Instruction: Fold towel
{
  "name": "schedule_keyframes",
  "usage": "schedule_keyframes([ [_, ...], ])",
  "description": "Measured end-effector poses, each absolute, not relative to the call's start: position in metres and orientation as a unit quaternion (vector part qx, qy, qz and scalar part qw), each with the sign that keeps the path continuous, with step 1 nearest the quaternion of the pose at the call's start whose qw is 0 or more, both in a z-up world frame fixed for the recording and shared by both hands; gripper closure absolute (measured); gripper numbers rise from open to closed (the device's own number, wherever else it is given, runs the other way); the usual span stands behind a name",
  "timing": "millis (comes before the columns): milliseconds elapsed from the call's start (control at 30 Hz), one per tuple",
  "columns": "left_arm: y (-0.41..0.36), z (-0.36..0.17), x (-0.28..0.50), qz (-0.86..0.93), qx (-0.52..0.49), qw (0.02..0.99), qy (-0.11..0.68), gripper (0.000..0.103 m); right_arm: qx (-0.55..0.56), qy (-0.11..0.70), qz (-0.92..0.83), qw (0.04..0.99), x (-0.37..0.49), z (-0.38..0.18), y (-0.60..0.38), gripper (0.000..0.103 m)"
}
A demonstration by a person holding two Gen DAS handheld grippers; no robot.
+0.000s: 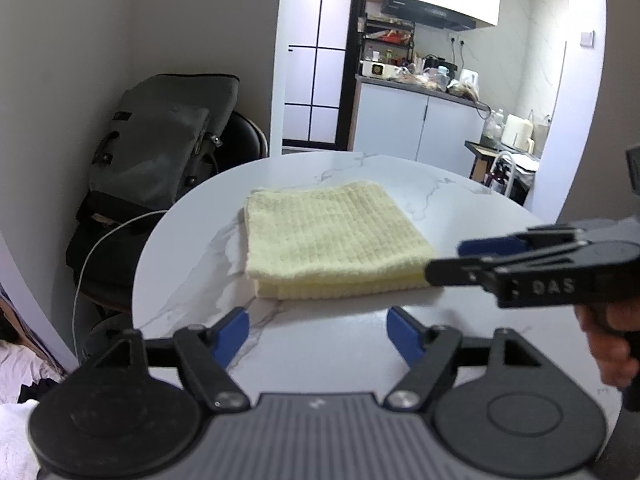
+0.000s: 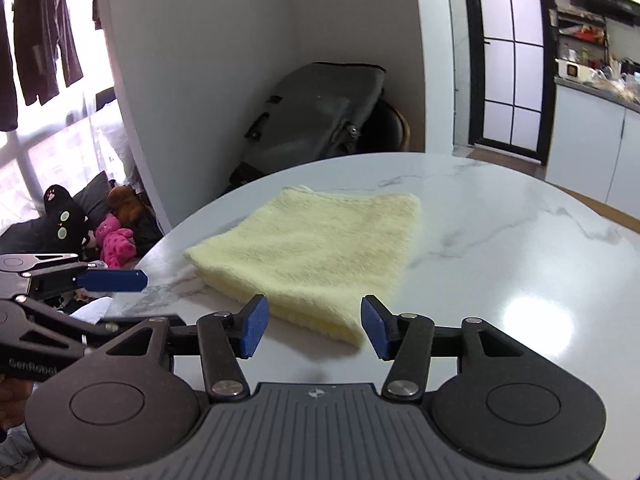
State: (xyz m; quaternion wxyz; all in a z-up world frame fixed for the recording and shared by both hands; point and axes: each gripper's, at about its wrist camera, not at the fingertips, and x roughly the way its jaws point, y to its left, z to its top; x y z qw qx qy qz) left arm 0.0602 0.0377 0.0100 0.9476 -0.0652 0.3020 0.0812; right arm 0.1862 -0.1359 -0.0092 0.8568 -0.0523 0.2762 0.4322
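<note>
pale yellow waffle towel (image 1: 334, 236) lies folded, soft, light and floppy on the marble table (image 2: 500, 240), best pinched at a near corner; left gripper (image 1: 318, 334) and right gripper (image 2: 311, 328) both spread apart, holding nothing.

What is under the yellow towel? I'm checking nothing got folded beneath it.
The towel lies folded in layers on the white marble table, which shows all around it. Nothing pokes out along its edges, but the table beneath and anything between the layers is covered.
</note>
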Motion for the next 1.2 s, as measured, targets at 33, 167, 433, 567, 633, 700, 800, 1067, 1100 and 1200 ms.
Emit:
schedule_keyframes([
  [33, 0.037, 0.01, 0.06, 0.083, -0.065, 0.948, 0.301, 0.019, -0.054, 0.275, 0.431, 0.858, 0.185, -0.01, -0.139, 0.042],
  [167, 0.037, 0.012, 0.062, 0.087, -0.075, 0.946, 0.303, 0.019, -0.053, 0.271, 0.428, 0.86, 0.181, -0.01, -0.15, 0.041],
  [433, 0.034, 0.019, 0.059, 0.098, -0.066, 0.945, 0.303, 0.01, -0.045, 0.259, 0.415, 0.871, 0.17, -0.005, -0.161, 0.033],
  [567, 0.032, 0.022, 0.056, 0.107, -0.056, 0.946, 0.302, 0.005, -0.041, 0.251, 0.418, 0.872, 0.163, -0.005, -0.163, 0.025],
  [633, 0.03, 0.023, 0.055, 0.111, -0.047, 0.946, 0.301, 0.004, -0.042, 0.252, 0.418, 0.872, 0.161, -0.005, -0.163, 0.02],
  [700, 0.028, 0.023, 0.053, 0.112, -0.044, 0.946, 0.302, 0.003, -0.046, 0.252, 0.418, 0.871, 0.159, -0.006, -0.163, 0.017],
  [800, 0.026, 0.021, 0.05, 0.109, -0.045, 0.945, 0.305, 0.002, -0.042, 0.251, 0.417, 0.873, 0.156, -0.005, -0.164, 0.01],
  [1067, 0.017, 0.013, 0.036, 0.119, -0.019, 0.946, 0.301, 0.0, -0.045, 0.244, 0.409, 0.878, 0.148, -0.006, -0.163, 0.009],
  [1100, 0.017, 0.012, 0.035, 0.12, -0.02, 0.946, 0.302, 0.0, -0.046, 0.242, 0.407, 0.88, 0.148, -0.007, -0.162, 0.009],
  [1200, 0.012, 0.009, 0.033, 0.126, -0.02, 0.945, 0.302, 0.0, -0.038, 0.243, 0.394, 0.886, 0.146, -0.007, -0.163, 0.009],
])
